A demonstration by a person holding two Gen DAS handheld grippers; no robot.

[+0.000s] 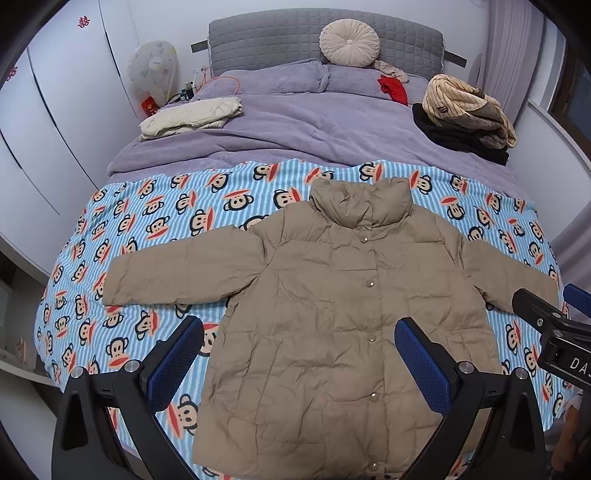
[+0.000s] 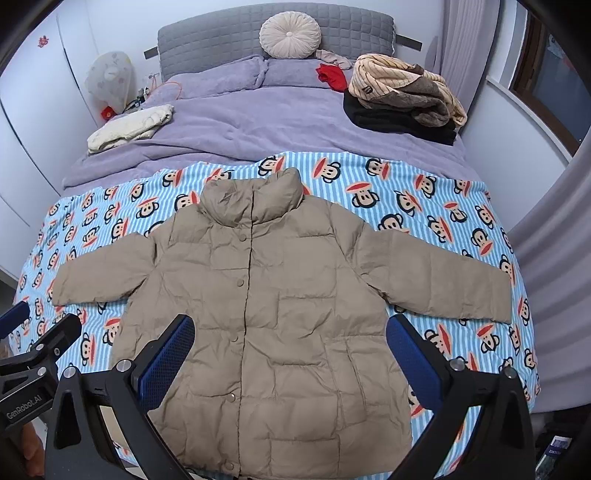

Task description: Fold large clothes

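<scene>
Lying flat and buttoned on the monkey blanket [image 1: 155, 229], the puffy jacket [image 1: 332, 314] looks light, soft and slippery, best pinched at a cuff by the released left tongs [image 1: 299, 369] and right tongs [image 2: 290, 365] above its hem.

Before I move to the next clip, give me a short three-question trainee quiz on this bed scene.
1. True or false: the jacket lies flat, front up, with both sleeves spread out.
2. Multiple choice: what does the jacket rest on? A) the purple duvet B) the monkey-print blanket C) the round cushion
3. Short answer: is either hand-held gripper, left or right, holding fabric?

Key: 1) True; its snaps are closed down the front. 2) B. 3) No; both are open, held above the jacket's lower half.
</scene>
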